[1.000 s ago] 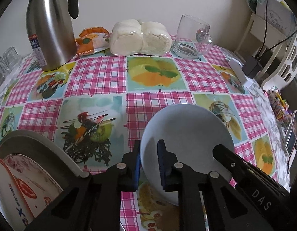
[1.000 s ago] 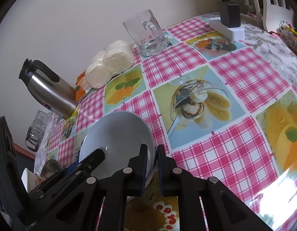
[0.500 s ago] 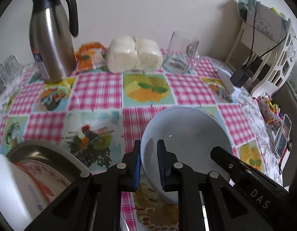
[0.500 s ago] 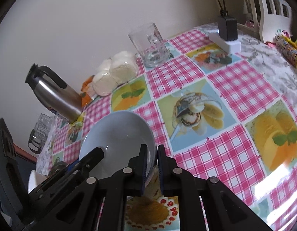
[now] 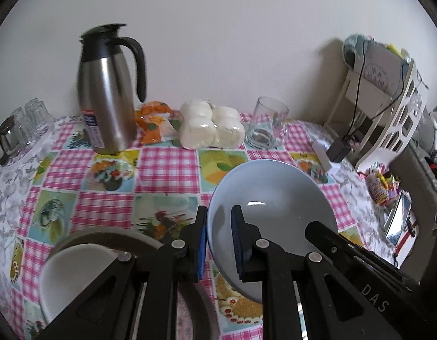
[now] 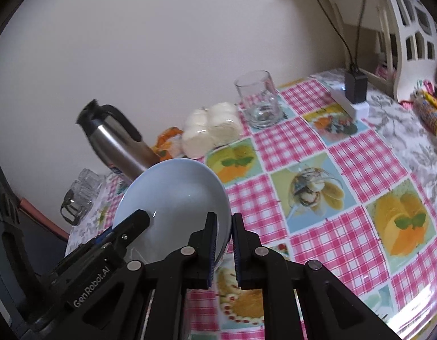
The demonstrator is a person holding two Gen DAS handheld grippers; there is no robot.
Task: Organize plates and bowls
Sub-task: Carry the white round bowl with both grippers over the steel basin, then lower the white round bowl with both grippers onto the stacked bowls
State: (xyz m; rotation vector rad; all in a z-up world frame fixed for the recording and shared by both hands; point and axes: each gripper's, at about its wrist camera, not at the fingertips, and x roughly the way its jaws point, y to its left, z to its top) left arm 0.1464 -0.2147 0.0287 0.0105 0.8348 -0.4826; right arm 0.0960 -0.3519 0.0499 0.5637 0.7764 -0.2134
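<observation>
Bowl (image 5: 270, 221) held aloft by both: left gripper (image 5: 219, 240) clamps its left rim, right gripper (image 6: 224, 248) its right rim; white dish (image 5: 76, 277) sits lower-left, nearer left gripper.

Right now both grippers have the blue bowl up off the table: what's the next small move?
Probably carry the bowl level toward the white bowl at lower left in the left view and set it inside. Both the left gripper and right gripper pinch opposite rims, so move them together.
</observation>
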